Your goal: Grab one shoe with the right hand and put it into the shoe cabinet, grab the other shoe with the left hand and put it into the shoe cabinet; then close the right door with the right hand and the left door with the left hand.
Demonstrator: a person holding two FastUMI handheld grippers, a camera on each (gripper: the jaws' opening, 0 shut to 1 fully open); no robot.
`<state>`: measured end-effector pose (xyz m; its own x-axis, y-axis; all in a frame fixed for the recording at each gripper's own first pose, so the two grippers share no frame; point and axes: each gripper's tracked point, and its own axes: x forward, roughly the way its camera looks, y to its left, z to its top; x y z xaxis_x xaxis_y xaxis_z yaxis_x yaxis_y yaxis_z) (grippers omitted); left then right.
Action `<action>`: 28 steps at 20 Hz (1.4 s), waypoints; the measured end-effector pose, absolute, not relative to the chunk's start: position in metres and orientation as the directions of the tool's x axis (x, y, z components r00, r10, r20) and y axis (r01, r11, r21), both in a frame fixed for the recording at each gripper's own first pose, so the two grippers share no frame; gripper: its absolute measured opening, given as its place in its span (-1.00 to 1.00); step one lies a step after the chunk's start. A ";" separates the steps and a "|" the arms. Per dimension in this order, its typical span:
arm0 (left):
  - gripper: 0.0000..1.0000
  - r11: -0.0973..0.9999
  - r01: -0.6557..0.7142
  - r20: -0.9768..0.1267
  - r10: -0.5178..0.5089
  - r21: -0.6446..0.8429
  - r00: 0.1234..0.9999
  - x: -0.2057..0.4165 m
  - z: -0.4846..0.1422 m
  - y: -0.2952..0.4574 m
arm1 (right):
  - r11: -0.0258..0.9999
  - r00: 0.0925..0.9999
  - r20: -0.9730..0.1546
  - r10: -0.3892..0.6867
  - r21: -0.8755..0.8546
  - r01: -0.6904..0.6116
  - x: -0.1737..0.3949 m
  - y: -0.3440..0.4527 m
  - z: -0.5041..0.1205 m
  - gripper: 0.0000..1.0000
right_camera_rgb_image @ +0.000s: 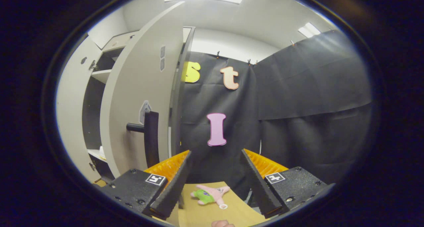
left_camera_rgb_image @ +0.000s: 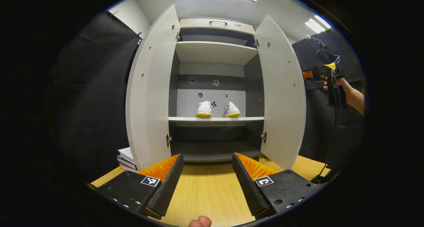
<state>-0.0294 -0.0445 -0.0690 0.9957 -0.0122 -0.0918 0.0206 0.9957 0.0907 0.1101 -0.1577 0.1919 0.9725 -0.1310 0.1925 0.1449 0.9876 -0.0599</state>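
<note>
Both shoes sit side by side on the middle shelf (left_camera_rgb_image: 215, 119) of the shoe cabinet (left_camera_rgb_image: 215, 25), heels toward me: the left shoe (left_camera_rgb_image: 204, 109) and the right shoe (left_camera_rgb_image: 231, 110) near the shelf's front edge, a small gap between them. I judge the loading done, so what remains is the doors.

My left gripper (left_camera_rgb_image: 207, 177) hangs back over the wooden table (left_camera_rgb_image: 205, 194), centred on the opening, jaws spread wide and holding nothing. I keep it back there, I think, because the left door (left_camera_rgb_image: 150, 87) swings through that space and comes second anyway. A stack of books (left_camera_rgb_image: 126, 158) lies at the table's left edge, just behind that door's lower corner.

My right gripper (right_camera_rgb_image: 215, 179) is also wide open and empty. In the right gripper view it sits just outside the right door (right_camera_rgb_image: 139, 97), whose dark handle (right_camera_rgb_image: 150, 134) stands close to my left finger (right_camera_rgb_image: 172, 184), apart from it as far as I can tell. Being on the door's outer face suits a push shut. From the left gripper view I see this same gripper held up in a hand (left_camera_rgb_image: 334, 84) beyond the door's outer edge.

A small plush toy (right_camera_rgb_image: 209, 194) lies on the table below my right jaws, near the table's far edge; it plays no part here.
</note>
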 end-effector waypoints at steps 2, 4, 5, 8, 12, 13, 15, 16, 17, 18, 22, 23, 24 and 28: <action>0.77 0.996 0.015 -0.094 -0.007 0.089 0.996 -0.030 -0.069 -0.040 | 0.991 0.977 0.192 -0.096 -0.068 0.111 0.110 -0.137 0.191 0.89; 0.76 0.996 0.005 -0.092 0.003 0.092 0.996 -0.031 -0.069 -0.034 | 0.995 0.979 0.193 -0.061 -0.072 0.076 0.111 -0.112 0.190 0.89; 0.76 0.996 0.000 -0.092 0.009 0.093 0.996 -0.032 -0.069 -0.030 | 0.996 0.980 0.196 -0.038 -0.072 0.053 0.114 -0.097 0.189 0.89; 0.76 0.995 -0.024 -0.091 0.033 0.092 0.995 -0.035 -0.068 -0.017 | 0.997 0.980 0.198 0.026 -0.070 -0.012 0.129 -0.051 0.187 0.89; 0.75 0.994 -0.062 -0.092 0.070 0.086 0.993 -0.038 -0.068 0.002 | 0.993 0.980 0.171 0.106 -0.070 -0.095 0.156 0.015 0.183 0.89; 0.75 0.994 -0.073 -0.090 0.080 0.082 0.993 -0.039 -0.067 0.006 | 0.994 0.980 0.175 0.094 -0.078 -0.081 0.160 0.020 0.186 0.89; 0.76 0.993 -0.093 -0.086 0.100 0.077 0.991 -0.040 -0.066 0.014 | 0.994 0.980 0.183 0.082 -0.081 -0.068 0.164 0.023 0.188 0.89; 0.77 0.992 -0.102 -0.087 0.108 0.075 0.990 -0.041 -0.066 0.018 | 0.995 0.980 0.178 0.085 -0.074 -0.073 0.167 0.027 0.186 0.89; 0.75 0.992 -0.107 -0.088 0.113 0.072 0.990 -0.040 -0.066 0.021 | 0.994 0.980 0.174 0.092 -0.066 -0.082 0.169 0.029 0.185 0.88; 0.77 0.991 -0.110 -0.089 0.116 0.071 0.989 -0.039 -0.066 0.023 | 0.995 0.981 0.171 0.091 -0.060 -0.082 0.170 0.027 0.184 0.89; 0.76 0.991 -0.112 -0.089 0.118 0.070 0.989 -0.039 -0.065 0.024 | 0.996 0.977 0.202 0.073 -0.061 -0.061 0.163 0.020 0.191 0.84; 0.77 0.991 -0.110 -0.089 0.116 0.072 0.989 -0.040 -0.066 0.023 | 0.996 0.974 0.210 0.078 -0.061 -0.067 0.158 0.019 0.193 0.94; 0.77 0.992 -0.106 -0.090 0.112 0.074 0.990 -0.040 -0.065 0.022 | 0.996 0.974 0.213 0.083 -0.062 -0.071 0.151 0.017 0.193 0.93; 0.76 0.994 -0.084 -0.095 0.091 0.075 0.991 -0.040 -0.067 0.013 | 0.994 0.971 0.213 0.106 -0.059 -0.095 0.117 0.013 0.188 0.93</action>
